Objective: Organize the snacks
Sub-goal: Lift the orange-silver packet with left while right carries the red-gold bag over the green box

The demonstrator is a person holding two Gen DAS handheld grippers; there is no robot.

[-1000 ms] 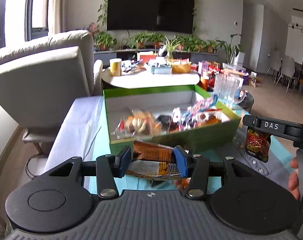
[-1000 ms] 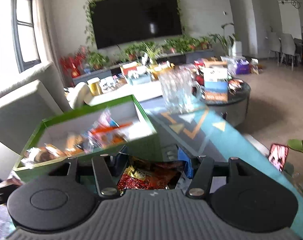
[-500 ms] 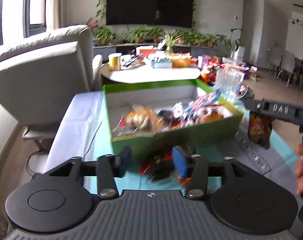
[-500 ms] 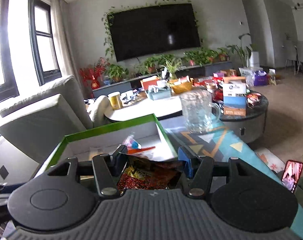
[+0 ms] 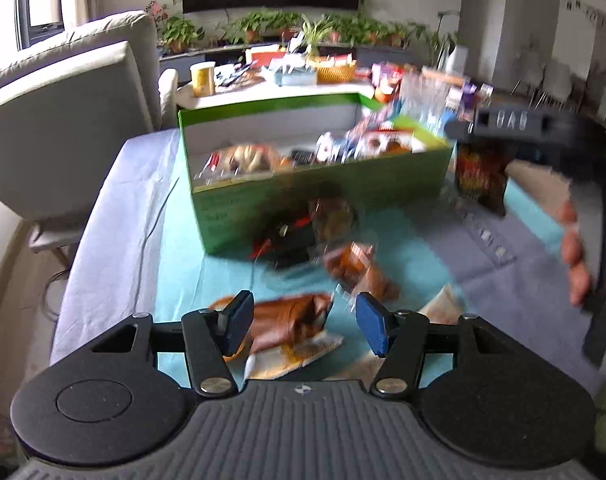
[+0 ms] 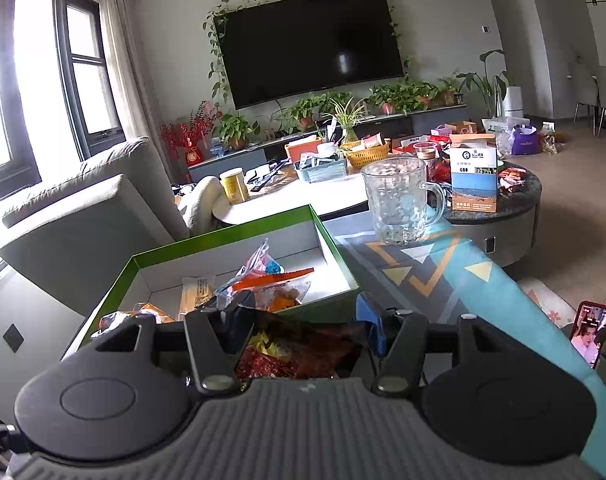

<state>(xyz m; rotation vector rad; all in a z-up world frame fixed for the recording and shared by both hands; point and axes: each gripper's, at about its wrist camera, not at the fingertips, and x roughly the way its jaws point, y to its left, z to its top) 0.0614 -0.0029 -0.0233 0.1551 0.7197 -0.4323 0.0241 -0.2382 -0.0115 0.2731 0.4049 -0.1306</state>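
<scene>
The green box (image 5: 323, 196) stands on the teal cloth and holds several snack packets. Loose packets lie in front of it, among them a brown one (image 5: 287, 320), an orange-brown one (image 5: 359, 268) and a dark one (image 5: 291, 236). My left gripper (image 5: 303, 322) hovers open over the brown packet, pads apart from it. My right gripper (image 6: 303, 316) is shut on a red packet (image 6: 299, 352) just short of the box's near wall (image 6: 323, 310). In the left wrist view that packet (image 5: 481, 176) hangs from the right gripper (image 5: 479, 140), to the right of the box.
A glass mug (image 6: 399, 200) stands on the patterned cloth beyond the box. A phone (image 6: 591, 336) leans at the right. A grey armchair (image 5: 63, 120) sits to the left. A hand (image 5: 575, 256) holds the right gripper's handle. A cluttered coffee table (image 6: 295, 200) lies behind.
My left gripper let go of the orange packet it held, its jaws widened, and it dipped toward the loose packets. The right gripper keeps the red packet and now looks over the box.
</scene>
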